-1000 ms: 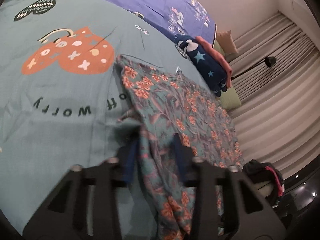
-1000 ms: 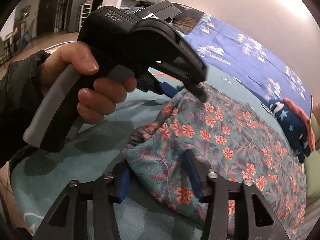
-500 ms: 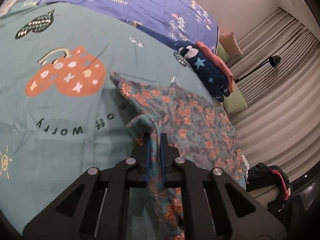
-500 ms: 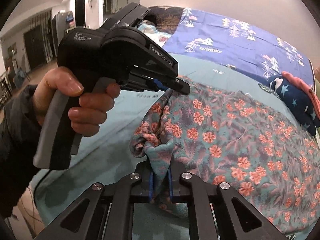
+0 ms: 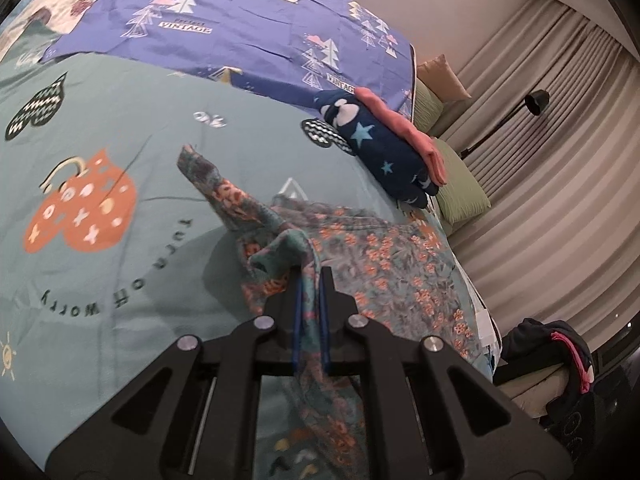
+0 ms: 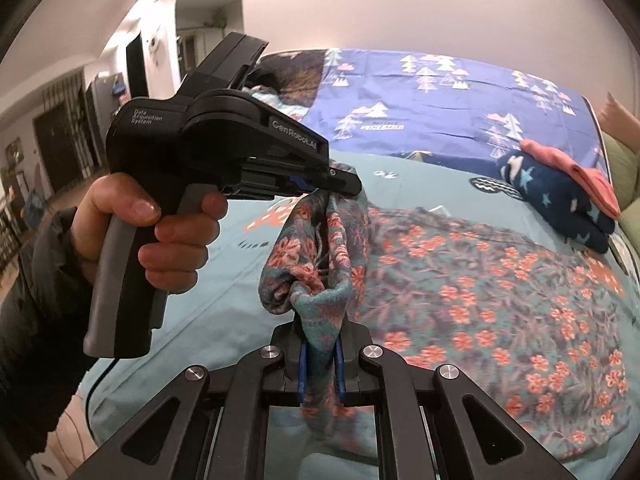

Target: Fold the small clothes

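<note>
Between the blue pads of the left hand-held gripper, a bunched edge of the flowery cloth is pinched tight and lifted off the bed. Another bit of the same edge is squeezed by the right hand-held gripper, close below the left one. Most of the cloth is spread flat on the teal bedsheet. Farther off, near the purple blanket, a dark blue starry piece is seen, with a pink piece touching it.
</note>
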